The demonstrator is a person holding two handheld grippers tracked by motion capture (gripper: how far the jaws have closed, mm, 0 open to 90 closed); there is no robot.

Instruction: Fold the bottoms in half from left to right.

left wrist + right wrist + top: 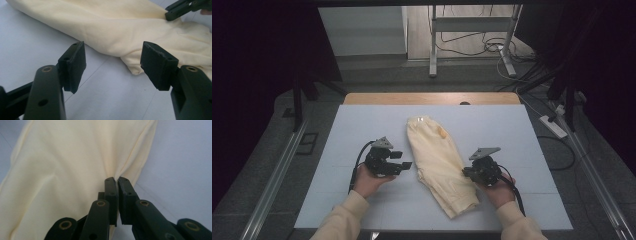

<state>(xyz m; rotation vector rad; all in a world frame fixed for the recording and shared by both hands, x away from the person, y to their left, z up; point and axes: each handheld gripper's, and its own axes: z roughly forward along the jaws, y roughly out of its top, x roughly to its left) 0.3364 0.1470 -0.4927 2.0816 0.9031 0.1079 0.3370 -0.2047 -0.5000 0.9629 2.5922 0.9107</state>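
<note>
Two black claws flank soft cream garment [439, 162]: left claw [404, 165] gapes wide, right claw [466, 172] pinches its creased edge.

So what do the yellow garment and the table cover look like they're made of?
Garment: soft, matte, pale-yellow cloth, likely cotton knit; it creases and bunches where the right gripper pinches it. Table cover: smooth, matte, light-grey sheet with faint seams; whether foam or board is unclear.

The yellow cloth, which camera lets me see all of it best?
The high view: the whole yellow cloth lies there, end to end on the white table. The left gripper view shows one stretch of it beyond the open left gripper. The right gripper view shows close-up folds, with the right gripper pinching its edge.
</note>
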